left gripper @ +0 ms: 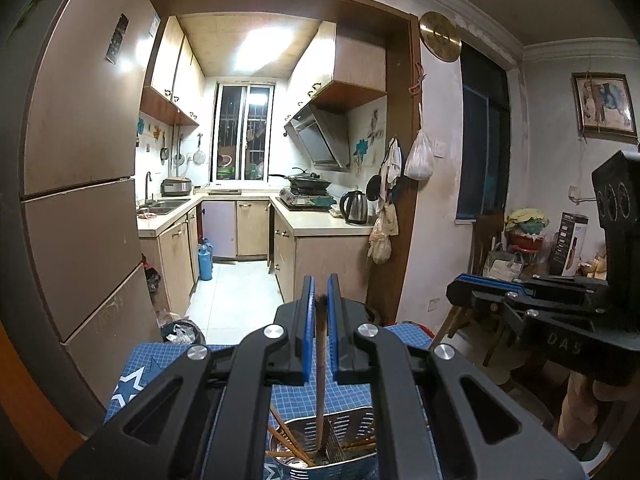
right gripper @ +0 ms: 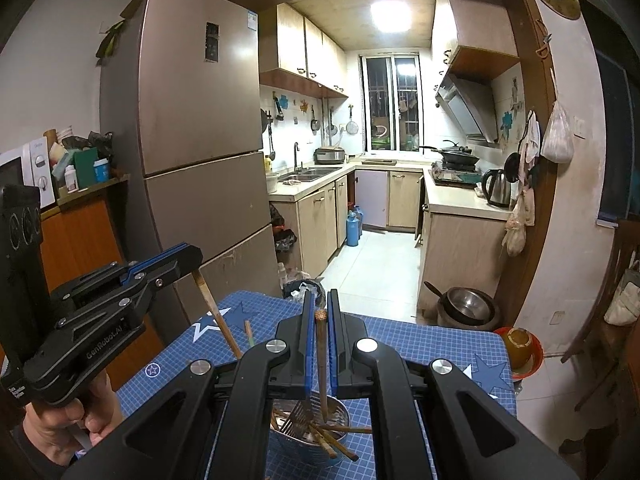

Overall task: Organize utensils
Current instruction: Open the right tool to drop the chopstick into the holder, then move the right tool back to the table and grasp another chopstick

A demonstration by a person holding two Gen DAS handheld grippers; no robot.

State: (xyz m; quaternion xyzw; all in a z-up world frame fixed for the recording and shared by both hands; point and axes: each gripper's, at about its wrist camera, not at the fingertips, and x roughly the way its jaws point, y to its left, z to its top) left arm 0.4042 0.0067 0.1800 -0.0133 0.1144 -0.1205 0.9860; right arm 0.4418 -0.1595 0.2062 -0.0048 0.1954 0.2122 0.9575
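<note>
Chopsticks are the whole story here: each gripper has one pinched near its top end, hanging almost straight down into the perforated metal holder (left gripper: 344, 436) on the blue star-print mat (right gripper: 420, 344). The left gripper (left gripper: 319, 300) is clamped on a dark chopstick (left gripper: 320, 364) whose lower tip sits inside the holder, next to a divider, so my guess is it's being sorted into one compartment, though I can't tell which side for sure. The right gripper (right gripper: 320, 312) is squeezed on a lighter chopstick (right gripper: 322, 364) the same way, tip down among the others already lying crisscross in there. Holding them by the top makes sense, it keeps the fingers clear of the rim and lets the stick drop in upright. From the right view, the left one's stick (right gripper: 216, 312) leans a bit, so it may want straightening before letting go. One more chopstick (right gripper: 249, 332) is loose on the mat.
</note>
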